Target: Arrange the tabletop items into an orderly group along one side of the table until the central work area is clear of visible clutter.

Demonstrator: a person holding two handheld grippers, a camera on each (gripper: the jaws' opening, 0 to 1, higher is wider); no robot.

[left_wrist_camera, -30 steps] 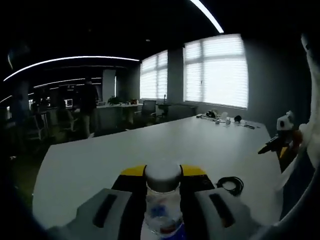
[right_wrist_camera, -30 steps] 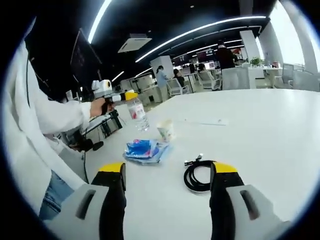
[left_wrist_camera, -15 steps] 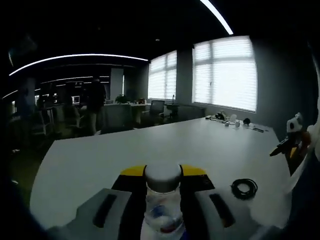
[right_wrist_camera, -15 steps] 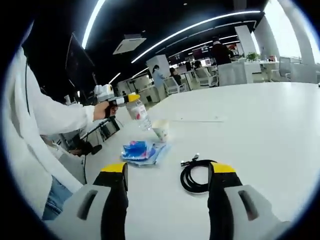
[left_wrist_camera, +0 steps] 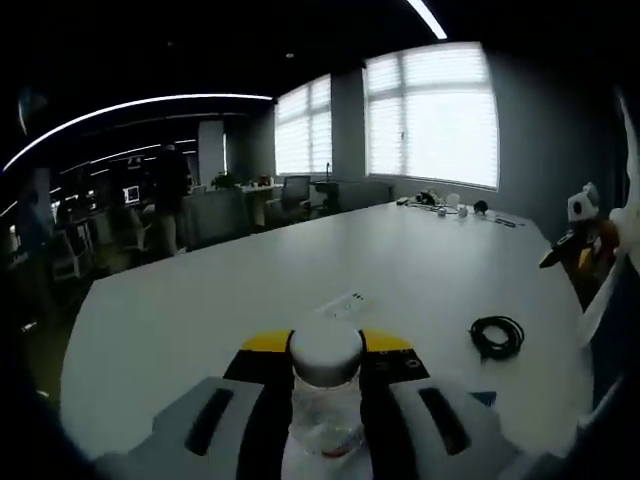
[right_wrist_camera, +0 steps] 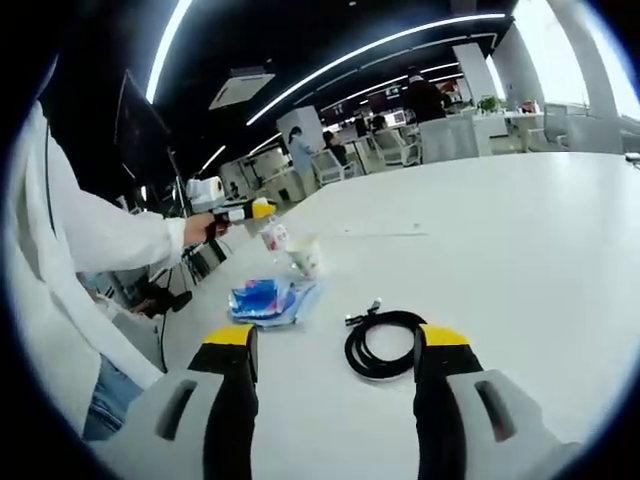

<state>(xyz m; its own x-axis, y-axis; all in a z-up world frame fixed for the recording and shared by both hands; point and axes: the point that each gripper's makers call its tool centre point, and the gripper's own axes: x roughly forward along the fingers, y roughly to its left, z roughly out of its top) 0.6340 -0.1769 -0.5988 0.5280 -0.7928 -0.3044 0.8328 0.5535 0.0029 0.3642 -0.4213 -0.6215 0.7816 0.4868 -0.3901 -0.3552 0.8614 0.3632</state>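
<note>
My left gripper [left_wrist_camera: 325, 352] is shut on a clear water bottle [left_wrist_camera: 325, 425] with a white cap. In the right gripper view the left gripper [right_wrist_camera: 250, 211] holds the bottle [right_wrist_camera: 273, 236] tilted, low over the table, right beside a paper cup [right_wrist_camera: 303, 256]. A blue packet [right_wrist_camera: 262, 298] lies in front of the cup. A coiled black cable [right_wrist_camera: 380, 341] lies just ahead of my right gripper [right_wrist_camera: 335, 352], which is open with nothing between its jaws. The left gripper view has the cable [left_wrist_camera: 497, 335] on the right and the right gripper [left_wrist_camera: 578, 250] beyond it.
The long white table [right_wrist_camera: 520, 230] stretches away with much bare surface. A thin white strip [right_wrist_camera: 395, 235] lies mid-table. Small items [left_wrist_camera: 450, 210] sit at the far end by the windows. A person's white sleeve [right_wrist_camera: 95, 240] is at the left; people and chairs stand beyond.
The left gripper has carried the bottle down and further away, close to the paper cup. The right gripper has edged a little nearer the cable, still open.
</note>
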